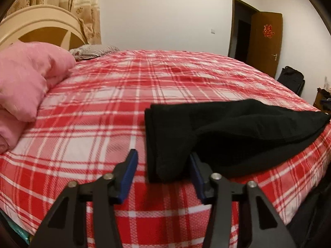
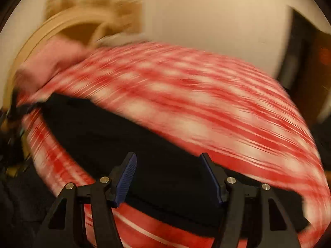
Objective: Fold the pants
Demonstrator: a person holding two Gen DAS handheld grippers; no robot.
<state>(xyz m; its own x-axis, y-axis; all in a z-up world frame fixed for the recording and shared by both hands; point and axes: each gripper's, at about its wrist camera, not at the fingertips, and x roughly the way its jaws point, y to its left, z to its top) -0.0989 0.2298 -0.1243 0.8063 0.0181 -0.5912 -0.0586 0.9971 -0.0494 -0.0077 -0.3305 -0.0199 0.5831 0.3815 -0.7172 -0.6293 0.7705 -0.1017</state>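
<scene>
I see the black pants point(image 1: 227, 132) lying on the checked bed point(image 1: 103, 103), long way stretching right from my left gripper point(image 1: 163, 165), both it and my right gripper point(image 2: 168, 173) spread wide, holding nothing.

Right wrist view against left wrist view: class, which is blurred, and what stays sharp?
Right wrist view: motion blur smears the plaid sheet and black pants; only the right tool, open, stays crisp. Left wrist view: mostly sharp, the pants clear, bed edges bowed by the fisheye.
</scene>
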